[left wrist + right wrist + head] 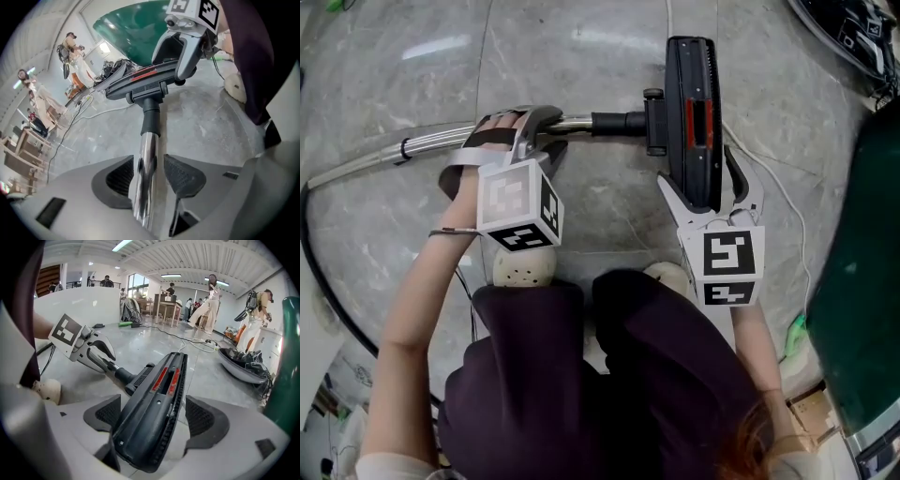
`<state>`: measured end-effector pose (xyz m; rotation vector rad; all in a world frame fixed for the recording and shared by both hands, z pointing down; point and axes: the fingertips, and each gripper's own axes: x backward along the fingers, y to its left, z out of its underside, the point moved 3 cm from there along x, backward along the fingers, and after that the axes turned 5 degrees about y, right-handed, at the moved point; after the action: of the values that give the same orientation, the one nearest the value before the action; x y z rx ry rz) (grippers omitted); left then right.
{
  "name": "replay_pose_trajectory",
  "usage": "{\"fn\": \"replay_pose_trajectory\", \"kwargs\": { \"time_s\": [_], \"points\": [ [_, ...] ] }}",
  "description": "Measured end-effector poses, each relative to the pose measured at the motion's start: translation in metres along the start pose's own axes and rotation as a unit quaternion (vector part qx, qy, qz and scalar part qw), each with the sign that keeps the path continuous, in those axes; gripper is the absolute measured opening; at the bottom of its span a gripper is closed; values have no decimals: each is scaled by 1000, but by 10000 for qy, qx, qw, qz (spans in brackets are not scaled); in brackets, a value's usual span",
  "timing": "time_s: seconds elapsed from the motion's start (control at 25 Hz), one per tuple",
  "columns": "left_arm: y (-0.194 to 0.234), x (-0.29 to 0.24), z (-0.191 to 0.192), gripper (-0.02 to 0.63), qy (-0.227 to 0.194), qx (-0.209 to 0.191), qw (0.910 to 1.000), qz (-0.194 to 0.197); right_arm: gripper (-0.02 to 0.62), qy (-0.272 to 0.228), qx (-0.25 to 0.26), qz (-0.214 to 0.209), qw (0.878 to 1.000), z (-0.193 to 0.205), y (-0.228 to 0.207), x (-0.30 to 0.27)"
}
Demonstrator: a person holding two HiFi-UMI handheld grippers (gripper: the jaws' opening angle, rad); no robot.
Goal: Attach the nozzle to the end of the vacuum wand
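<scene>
1. Left gripper (150, 171) stands open, with the wand (148, 140) loose between its pads.
2. Right gripper (154, 417) straddles the nozzle (161, 380) wide, a gap at one pad.
3. The nozzle sits on the wand's end.

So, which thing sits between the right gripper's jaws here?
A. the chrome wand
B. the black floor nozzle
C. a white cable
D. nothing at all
B: the right gripper view shows the black floor nozzle lying between the jaws of the right gripper, while the chrome wand runs between those of the left gripper.
</scene>
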<state>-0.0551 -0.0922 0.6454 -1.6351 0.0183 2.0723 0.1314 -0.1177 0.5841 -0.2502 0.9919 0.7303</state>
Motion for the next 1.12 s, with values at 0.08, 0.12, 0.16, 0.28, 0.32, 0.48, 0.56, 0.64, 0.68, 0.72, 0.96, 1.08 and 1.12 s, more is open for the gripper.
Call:
{"fn": "replay_pose_trajectory", "kwargs": {
  "time_s": [0.08, 0.12, 0.16, 0.28, 0.32, 0.48, 0.56, 0.64, 0.68, 0.72, 0.96, 1.08, 1.12],
  "points": [
    [4, 9, -3, 205, -343, 337, 9986, 221, 419, -169, -165, 27, 9997, -5, -8, 9],
    [8, 17, -5, 209, -570, 535, 9966, 269, 419, -305, -311, 2, 9991, -8, -14, 15],
    [13, 24, -6, 209, -766, 731, 9940, 264, 419, -443, -471, -54, 9979, -12, -19, 22],
    [31, 48, -6, 207, -1203, 1271, 9846, 3, 417, -753, -911, -295, 9926, -19, -31, 39],
    [37, 55, -6, 207, -1354, 1468, 9798, -92, 417, -883, -1029, -388, 9900, -22, -34, 44],
    [56, 86, -20, 206, -2514, 2453, 9362, -151, 417, -1818, -1618, -709, 9674, -37, -46, 64],
    [63, 97, -24, 195, -3014, 2934, 9070, -187, 417, -2225, -2065, -727, 9500, -43, -56, 72],
    [71, 106, -24, 142, -3293, 3319, 8834, -318, 416, -2565, -2379, -677, 9343, -48, -64, 81],
    [74, 110, -23, 107, -3365, 3459, 8750, -388, 416, -2709, -2432, -630, 9292, -50, -67, 85],
    [76, 113, -21, 71, -3394, 3564, 8694, -446, 411, -2831, -2424, -558, 9263, -52, -69, 89],
    [72, 123, -21, 10, -3631, 3698, 8535, -546, 21, -3218, -2262, -293, 9189, -52, -65, 105],
    [69, 125, -19, 9, -3604, 3684, 8556, -484, 15, -3360, -2292, -544, 9119, -53, -60, 109],
    [69, 126, -19, 9, -3607, 3653, 8568, -489, 14, -3382, -2315, -583, 9103, -54, -61, 109]
  ]
}}
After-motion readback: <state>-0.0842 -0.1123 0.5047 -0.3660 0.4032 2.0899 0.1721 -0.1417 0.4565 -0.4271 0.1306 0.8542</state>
